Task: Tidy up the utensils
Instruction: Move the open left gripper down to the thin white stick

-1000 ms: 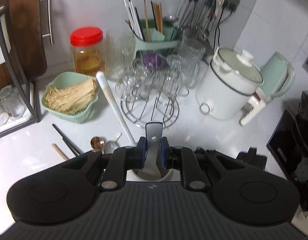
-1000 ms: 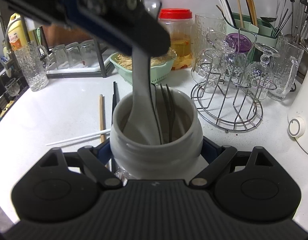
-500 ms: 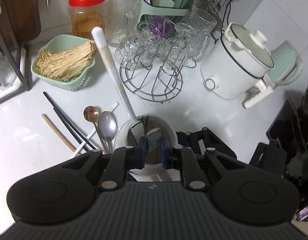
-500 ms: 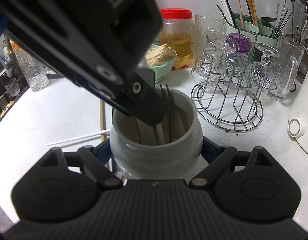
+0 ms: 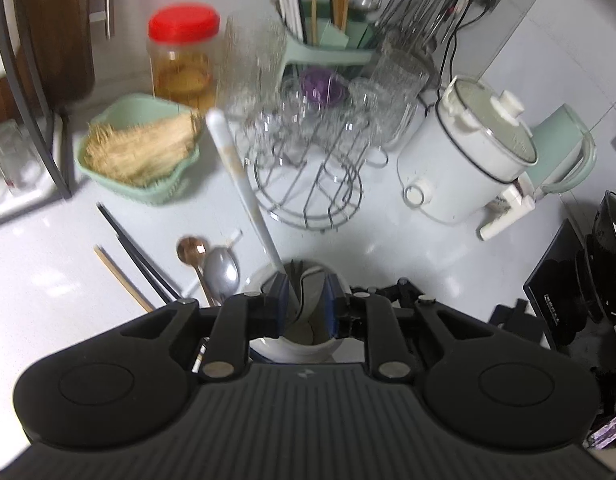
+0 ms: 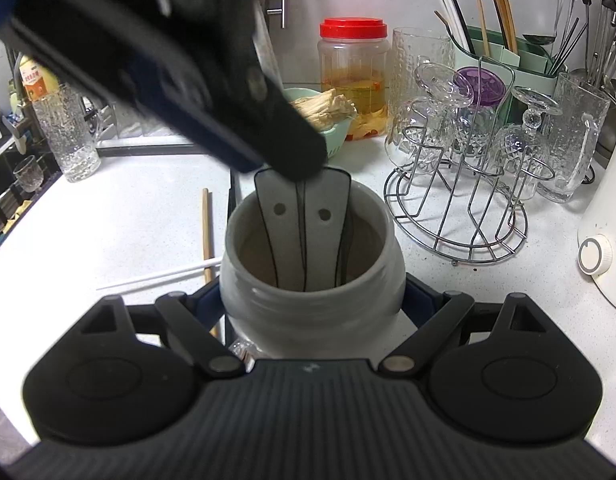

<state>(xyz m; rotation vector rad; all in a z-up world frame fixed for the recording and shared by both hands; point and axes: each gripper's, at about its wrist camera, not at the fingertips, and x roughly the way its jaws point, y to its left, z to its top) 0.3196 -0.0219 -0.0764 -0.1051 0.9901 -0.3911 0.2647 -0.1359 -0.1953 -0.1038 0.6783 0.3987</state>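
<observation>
My right gripper (image 6: 311, 300) is shut on a grey ceramic utensil jar (image 6: 311, 304) and holds it on the white counter. Two grey flat handles (image 6: 304, 232) stand in the jar. My left gripper (image 5: 306, 304) hovers right over the jar's mouth (image 5: 296, 344), its jaws a little apart with nothing clamped between them; it shows as a dark blur in the right wrist view (image 6: 292, 160). A long white utensil (image 5: 240, 184) leans out of the jar. On the counter lie a copper spoon (image 5: 192, 250), a steel spoon (image 5: 222, 272), black chopsticks (image 5: 132, 248) and a wooden chopstick (image 5: 122, 278).
A wire rack of glasses (image 6: 467, 168), a green basket of noodles (image 5: 140, 156), a red-lidded jar (image 6: 352, 76) and a green cutlery holder (image 6: 503, 60) stand behind. A white cooker (image 5: 467, 160) and kettle (image 5: 563, 152) are to the right. A white chopstick (image 6: 160, 276) lies left of the jar.
My left gripper lowered the grey-handled utensil into the jar, opened and let it go, then lifted slightly. The right gripper and jar stayed still.
</observation>
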